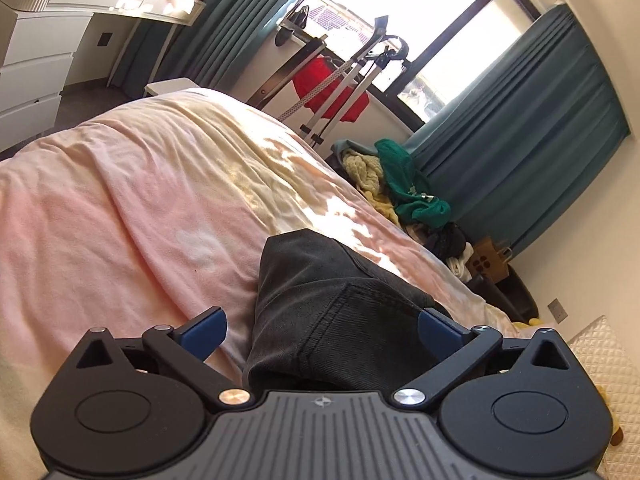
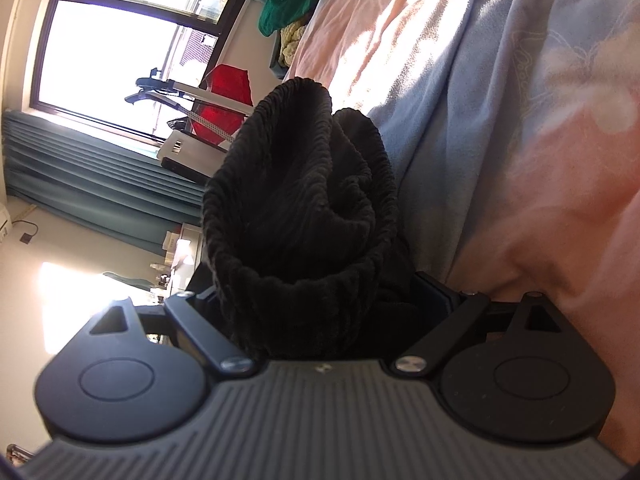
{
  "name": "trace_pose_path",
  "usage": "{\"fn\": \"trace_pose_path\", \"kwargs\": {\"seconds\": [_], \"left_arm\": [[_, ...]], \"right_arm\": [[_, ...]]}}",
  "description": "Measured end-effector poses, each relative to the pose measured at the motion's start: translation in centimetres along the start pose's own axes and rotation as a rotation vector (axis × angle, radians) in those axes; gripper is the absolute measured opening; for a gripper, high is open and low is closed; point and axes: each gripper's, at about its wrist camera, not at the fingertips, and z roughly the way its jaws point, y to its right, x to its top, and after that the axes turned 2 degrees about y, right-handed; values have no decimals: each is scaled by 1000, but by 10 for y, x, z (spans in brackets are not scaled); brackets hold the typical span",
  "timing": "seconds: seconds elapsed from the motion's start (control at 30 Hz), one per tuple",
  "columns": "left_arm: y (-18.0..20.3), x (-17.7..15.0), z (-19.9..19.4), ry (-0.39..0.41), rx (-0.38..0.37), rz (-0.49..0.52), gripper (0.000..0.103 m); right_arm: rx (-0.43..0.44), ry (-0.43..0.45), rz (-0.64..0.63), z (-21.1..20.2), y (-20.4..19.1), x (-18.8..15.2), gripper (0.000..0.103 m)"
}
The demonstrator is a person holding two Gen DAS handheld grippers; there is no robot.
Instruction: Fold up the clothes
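1. Clearly, the left gripper [image 1: 322, 330] stands with its jaws spread wide, the blue pads on either side of the dark denim garment [image 1: 320, 300], which lies on the pink bedspread [image 1: 120, 184] and runs back under the gripper body. Neither pad seems to touch the cloth, so nothing holds this end; if the other end is pulled, I judge the denim will drag across the bed and lose any crease it has.

2. Next, the denim itself looks stiff and thick. A shallow bite from those pads would likely catch only the top layer, letting the lower one sag out.

3. Further right, the right gripper [image 2: 326, 300] has a bunched, ribbed black waistband [image 2: 296, 200] sitting between its fingers. The cloth hides the pads, so I cannot tell whether they pinch it or merely surround it. If the hold is loose, the elastic bundle may slip out when lifted.

4. Finally, the bedspread is soft and rumpled; it could ride up with the garment.
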Motion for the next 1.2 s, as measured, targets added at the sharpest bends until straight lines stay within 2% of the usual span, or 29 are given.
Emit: {"fn": "trace_pose_path", "kwargs": {"seconds": [0.07,0.13,0.3,0.5,0.63,0.73,0.77,0.83,0.9,1.1,1.2], "left_arm": [[-6,4,26,-76,19,-19,103],[-16,5,44,-114,19,-61,103],[-39,2,63,-143,-43,-156,103],[-43,-8,74,-190,-89,-190,103],[-39,-13,75,-171,-91,-178,100],[-35,-15,72,-144,-90,-158,92],[-34,-16,72,-138,-95,-153,84],[-31,-17,70,-128,-91,-134,77],[-24,-18,69,-118,-70,-85,65],[-7,-18,61,-81,-33,-7,42],[7,-13,51,-52,-27,2,38]], "right_arm": [[19,-20,-6,0,0,5,94],[31,-32,-18,1,-2,7,95],[46,-45,-61,6,-9,9,95],[38,-55,-103,13,-12,10,94],[-3,-53,-136,11,-17,7,80],[-19,-48,-159,8,-21,5,75],[-22,-45,-165,8,-21,5,72],[-28,-36,-184,6,-25,4,65],[-32,-23,-208,4,-30,2,55],[-11,12,-260,-4,-47,3,46],[31,29,-266,-11,-57,10,43]]}}
